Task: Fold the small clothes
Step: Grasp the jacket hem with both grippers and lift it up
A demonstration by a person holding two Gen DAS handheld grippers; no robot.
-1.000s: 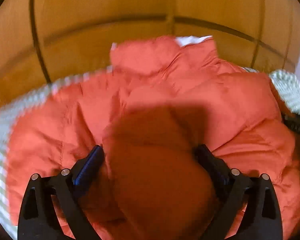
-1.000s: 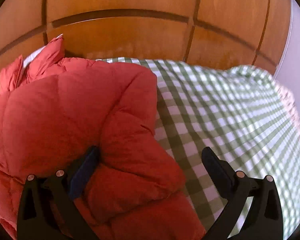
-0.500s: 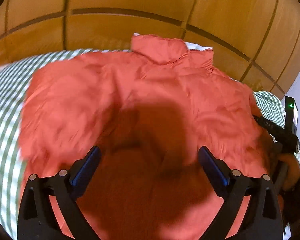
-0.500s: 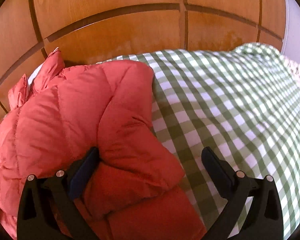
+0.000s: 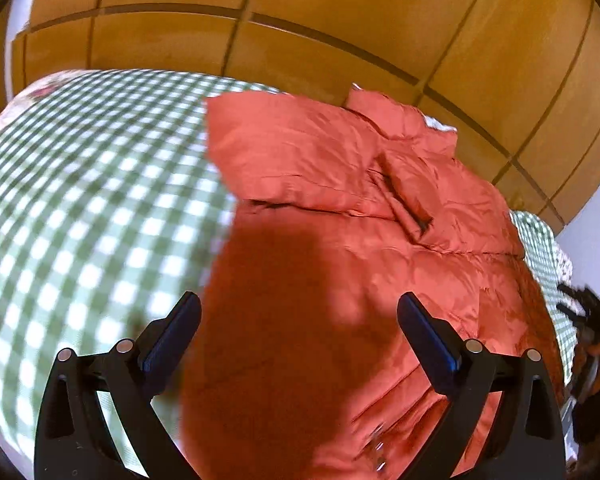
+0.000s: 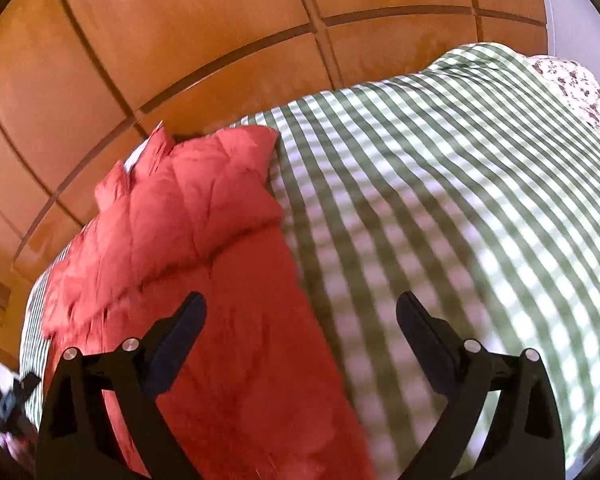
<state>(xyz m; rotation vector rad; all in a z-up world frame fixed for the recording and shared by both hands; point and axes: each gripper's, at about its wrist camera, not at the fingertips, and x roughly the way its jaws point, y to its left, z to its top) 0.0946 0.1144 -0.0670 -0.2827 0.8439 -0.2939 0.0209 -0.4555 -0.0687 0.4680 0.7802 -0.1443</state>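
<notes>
A small red puffer jacket [image 5: 360,216] lies on a green-and-white checked bedspread [image 5: 84,200], collar toward the wooden headboard, both sleeves folded in over the body. My left gripper [image 5: 299,320] is open and empty, hovering above the jacket's lower left part. In the right wrist view the jacket [image 6: 204,248] lies to the left, and my right gripper [image 6: 300,320] is open and empty above its right edge and the bedspread [image 6: 460,200].
A wooden panelled headboard [image 5: 340,32] runs behind the bed. The right gripper and hand [image 5: 588,320] show at the right edge of the left wrist view. A floral pillow [image 6: 572,80] lies at the far right.
Both grippers have risen and drawn back from the jacket. The left view has swung left, showing more bedspread. The sleeve that lay between the right fingers now lies flat.
</notes>
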